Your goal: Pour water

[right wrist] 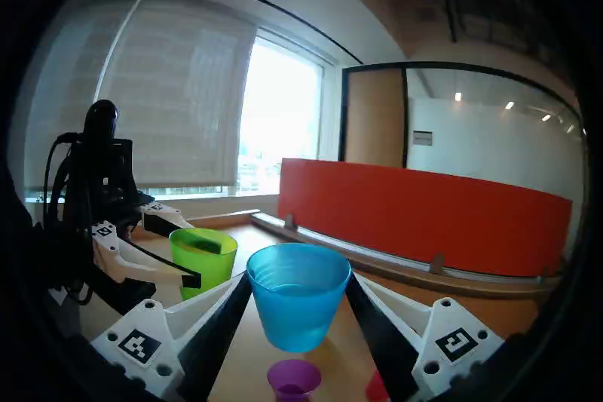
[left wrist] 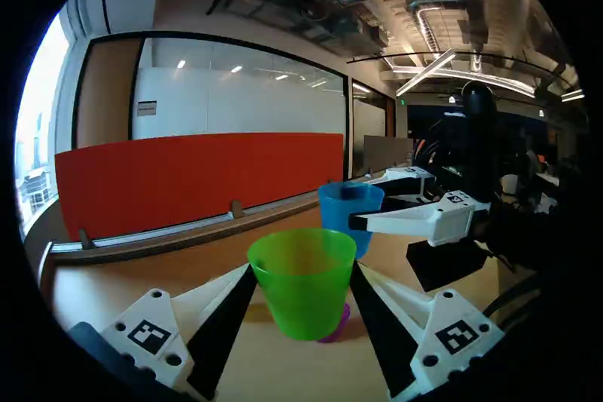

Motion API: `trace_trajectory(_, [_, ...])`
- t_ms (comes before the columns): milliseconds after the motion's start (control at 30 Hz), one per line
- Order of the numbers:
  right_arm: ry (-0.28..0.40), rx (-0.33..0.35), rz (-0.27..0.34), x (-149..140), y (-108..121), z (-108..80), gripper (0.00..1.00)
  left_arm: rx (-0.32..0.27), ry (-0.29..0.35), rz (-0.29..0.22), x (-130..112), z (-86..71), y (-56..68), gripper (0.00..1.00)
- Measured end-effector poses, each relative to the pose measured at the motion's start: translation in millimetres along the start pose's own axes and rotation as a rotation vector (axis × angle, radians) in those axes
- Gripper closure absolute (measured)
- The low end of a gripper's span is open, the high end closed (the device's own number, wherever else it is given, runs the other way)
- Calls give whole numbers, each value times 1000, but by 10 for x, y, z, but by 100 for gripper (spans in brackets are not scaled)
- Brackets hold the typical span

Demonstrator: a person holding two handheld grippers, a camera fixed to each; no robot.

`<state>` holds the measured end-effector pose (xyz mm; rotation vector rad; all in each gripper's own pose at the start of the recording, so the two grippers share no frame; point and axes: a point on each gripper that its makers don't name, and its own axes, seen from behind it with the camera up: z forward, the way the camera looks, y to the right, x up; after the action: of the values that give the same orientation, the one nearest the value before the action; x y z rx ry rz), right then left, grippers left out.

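In the left gripper view, the left tongs [left wrist: 303,270] are nearest the lens. They are partly closed, and both fingers press on the sides of the green cup [left wrist: 303,293], which is held upright. A small purple cup [left wrist: 337,328] shows just behind the base of the green cup, on the worktop [left wrist: 286,372].

In the right gripper view, the right tongs [right wrist: 298,281] are clenched on the blue cup [right wrist: 298,304], one finger on each side. The blue cup is upright and clear liquid is visible in it. It hangs above the purple cup. A red object [right wrist: 377,388] stands just beside the purple cup, but it is cut off and too little shows to identify it.

The two held cups are near each other but do not touch. Beyond them, a red partition [left wrist: 196,176] runs along the far edge of the worktop. A bright window [right wrist: 279,123] with a blind [right wrist: 173,108] lies behind.
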<state>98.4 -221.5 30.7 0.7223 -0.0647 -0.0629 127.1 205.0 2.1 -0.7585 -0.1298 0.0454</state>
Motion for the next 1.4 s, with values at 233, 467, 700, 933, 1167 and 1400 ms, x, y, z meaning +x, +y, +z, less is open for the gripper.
trace_trajectory(233, [-22,50,-73,20,59,49,9,-10,-18,11,-41,47,-47,14])
trace_trajectory(467, [-37,100,-228,95,88,112,9,-24,-31,24,-74,93,-71,15])
trace_trajectory(700, [-40,123,-367,233,109,154,9,-27,-31,42,-51,117,-90,15])
trace_trajectory(933, [-61,138,-492,341,88,204,9,-33,-20,39,32,135,-78,15])
trace_trajectory(1167, [-61,145,-576,522,76,263,9,-36,-14,45,101,145,-58,15])
trace_trajectory(1400, [-66,159,-656,663,60,299,9,-40,-7,47,132,148,-37,15])
